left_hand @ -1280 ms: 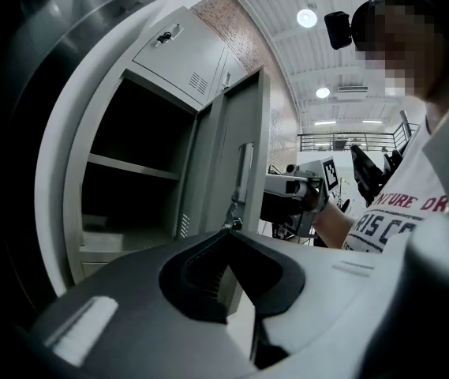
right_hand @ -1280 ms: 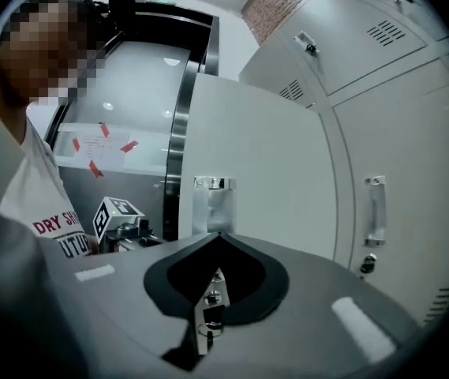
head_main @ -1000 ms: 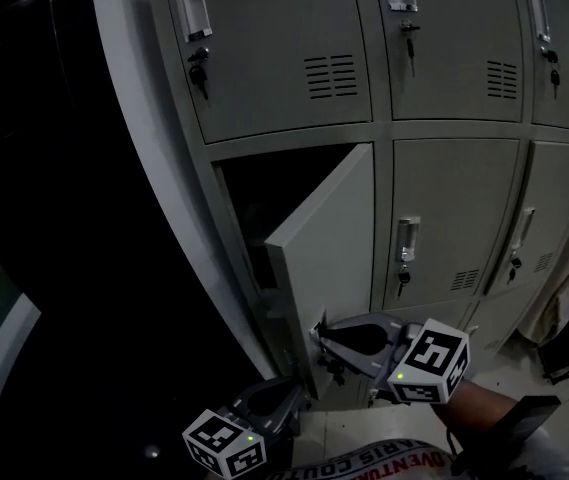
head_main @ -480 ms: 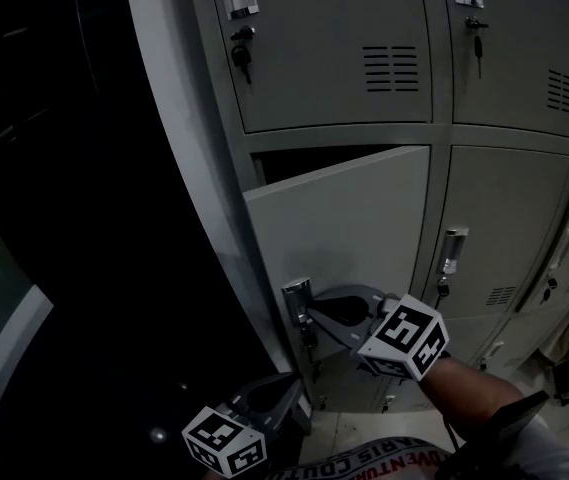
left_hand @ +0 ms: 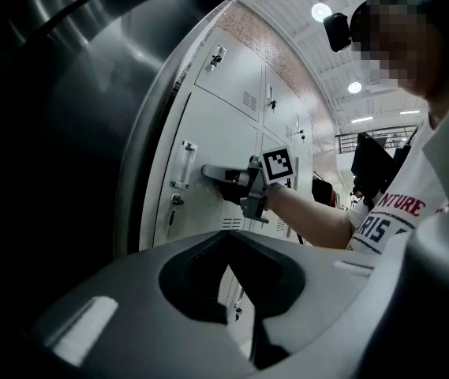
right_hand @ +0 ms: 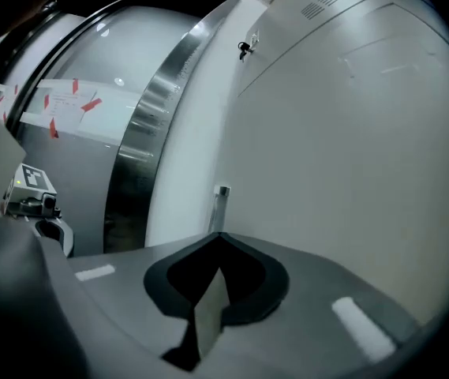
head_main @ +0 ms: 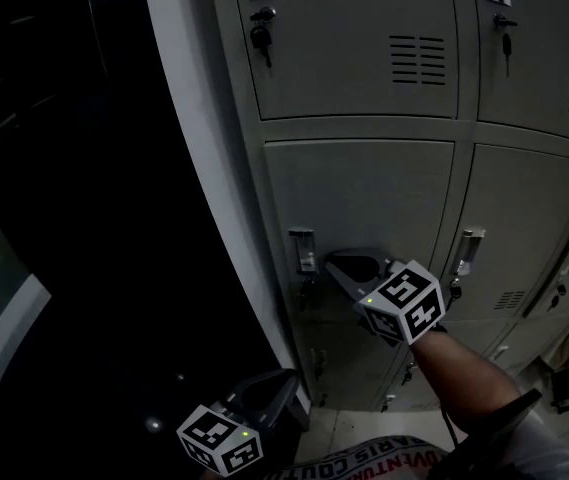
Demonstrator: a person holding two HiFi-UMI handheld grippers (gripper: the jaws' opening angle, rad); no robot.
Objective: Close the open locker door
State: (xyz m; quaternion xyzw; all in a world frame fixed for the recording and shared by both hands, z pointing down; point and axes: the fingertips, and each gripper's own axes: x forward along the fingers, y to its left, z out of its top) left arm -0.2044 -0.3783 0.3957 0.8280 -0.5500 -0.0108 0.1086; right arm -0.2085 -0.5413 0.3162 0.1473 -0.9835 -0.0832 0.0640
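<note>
The locker door [head_main: 374, 193], flush in its frame, is touched by the right gripper [head_main: 334, 261], jaws drawn together. The left gripper [head_main: 282, 380] is held lower, apart from it, jaws likewise together.

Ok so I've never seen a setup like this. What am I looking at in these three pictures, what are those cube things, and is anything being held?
There is no robot here. A person holds a two-jaw gripper in each hand. The cubes with black-and-white squares are parts of those grippers.

The head view comes from a camera on the person's head, looking down at a bank of grey metal lockers. The other two pictures come from cameras riding on each gripper, looking along its jaws.

The right gripper presses its tip against a middle-row locker door, just beside that door's handle. The door looks flush with its neighbours, so it appears closed. The left gripper hangs low, apart from that door. Both pairs of jaws are together and hold nothing.
</note>
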